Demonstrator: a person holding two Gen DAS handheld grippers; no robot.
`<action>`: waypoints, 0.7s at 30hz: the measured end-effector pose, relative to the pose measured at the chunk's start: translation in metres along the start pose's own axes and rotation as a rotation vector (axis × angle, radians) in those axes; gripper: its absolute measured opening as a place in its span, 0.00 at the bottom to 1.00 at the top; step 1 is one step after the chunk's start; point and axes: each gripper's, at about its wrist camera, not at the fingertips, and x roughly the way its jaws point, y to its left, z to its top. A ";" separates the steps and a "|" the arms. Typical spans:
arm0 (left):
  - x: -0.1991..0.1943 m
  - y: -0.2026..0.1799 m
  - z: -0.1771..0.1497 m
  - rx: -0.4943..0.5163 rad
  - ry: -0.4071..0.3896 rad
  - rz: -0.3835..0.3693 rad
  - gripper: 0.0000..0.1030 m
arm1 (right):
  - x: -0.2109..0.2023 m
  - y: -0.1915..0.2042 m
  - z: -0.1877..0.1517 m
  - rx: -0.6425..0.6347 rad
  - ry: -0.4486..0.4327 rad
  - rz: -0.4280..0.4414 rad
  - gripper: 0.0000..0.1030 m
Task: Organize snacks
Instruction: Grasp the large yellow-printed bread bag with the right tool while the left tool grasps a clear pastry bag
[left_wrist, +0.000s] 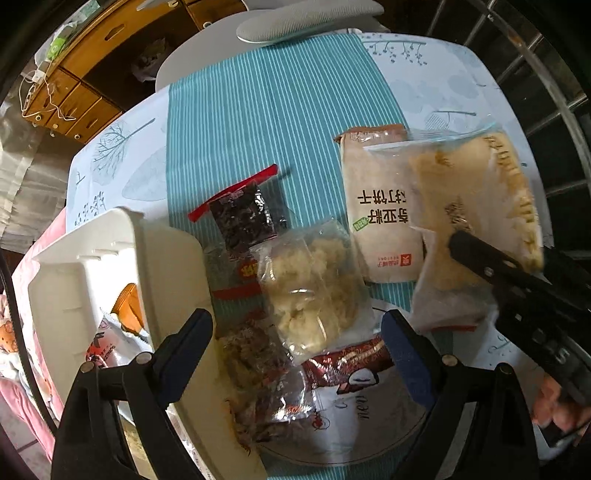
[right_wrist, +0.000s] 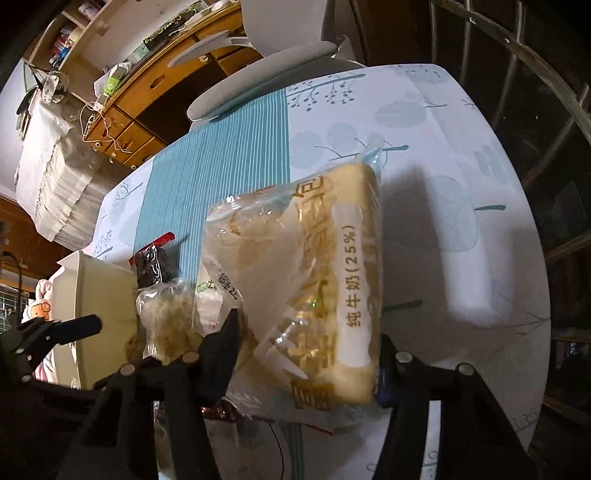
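R gripper (right_wrist: 306, 354) is clamped on the bread bag (right_wrist: 317, 280), which is held tilted above the tablecloth (right_wrist: 443, 122), lower end between the jaws. L gripper (left_wrist: 295, 343) is spread wide w/ nothing held, poised over the pale snack bag (left_wrist: 314, 291) and dark packets by the white bin (left_wrist: 110, 258). Risk: bag is gripped near one end, so loose film could slip or the loaf sag out; its swing could also clip the cracker pack (left_wrist: 384, 221).

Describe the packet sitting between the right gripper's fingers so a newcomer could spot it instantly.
On the teal striped runner, right of the white bin, lies the bread bag between the right gripper fingers. Unlike its neighbours, it is clear and shows a pale yellow loaf.
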 end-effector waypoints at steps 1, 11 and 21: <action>0.003 -0.002 0.002 0.001 0.003 0.006 0.90 | -0.001 -0.002 0.000 0.003 0.000 0.002 0.55; 0.029 -0.014 0.014 0.003 0.052 0.068 0.75 | -0.007 -0.015 -0.002 0.037 0.033 0.024 0.52; 0.043 -0.008 0.024 -0.021 0.048 -0.008 0.75 | -0.011 -0.022 -0.005 0.057 0.047 0.034 0.52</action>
